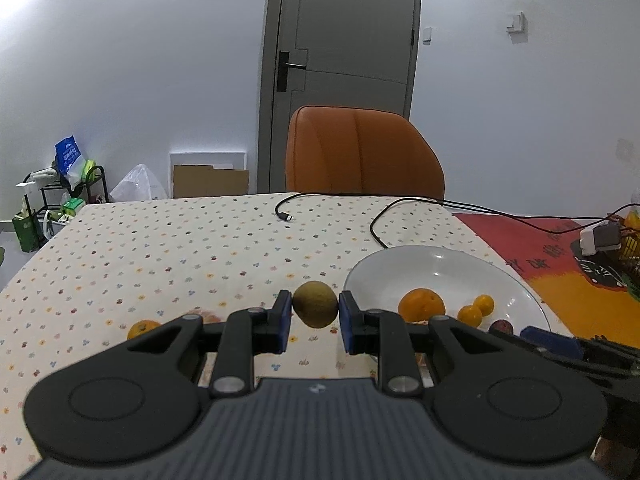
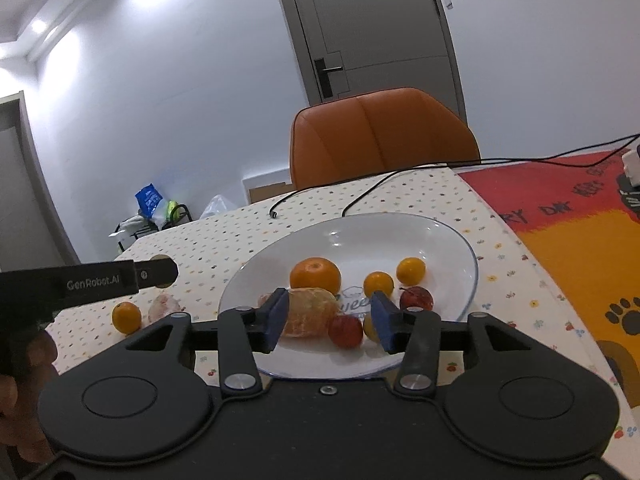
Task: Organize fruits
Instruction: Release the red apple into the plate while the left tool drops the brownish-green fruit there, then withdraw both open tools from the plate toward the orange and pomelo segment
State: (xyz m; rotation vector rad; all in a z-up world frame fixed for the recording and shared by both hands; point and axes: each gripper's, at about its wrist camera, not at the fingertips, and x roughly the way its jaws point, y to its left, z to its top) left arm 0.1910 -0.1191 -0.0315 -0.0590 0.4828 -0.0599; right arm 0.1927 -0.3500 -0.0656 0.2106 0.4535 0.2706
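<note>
Blue pads of the left gripper (image 1: 315,322) sit pinched on a greenish-brown round fruit (image 1: 315,309), held clear of the spotted tablecloth (image 1: 160,248), with the white plate (image 1: 516,280) at about three o'clock from it. Only the fruit's widest part is caught between the fingertips, so it looks to me the likeliest thing to slip, rolling off across the cloth if the grip eases before it is over the plate. A swing to the right could also knock the right gripper (image 2: 328,320), whose fingers stand parted with nothing between them, hovering over the plate's near rim.

From the left wrist, the plate shows a large orange (image 1: 421,305), two small yellow fruits and a dark one, half hidden. Looking from the right wrist, you can see more: a peeled orange (image 2: 310,312) at the near side, two red fruits (image 2: 345,331), and the printed lettering on the plate. It also shows a small orange fruit (image 2: 126,317) and a pale pinkish piece, possibly peeled fruit, on the cloth at nine o'clock from the plate, beneath the left tool's side.
</note>
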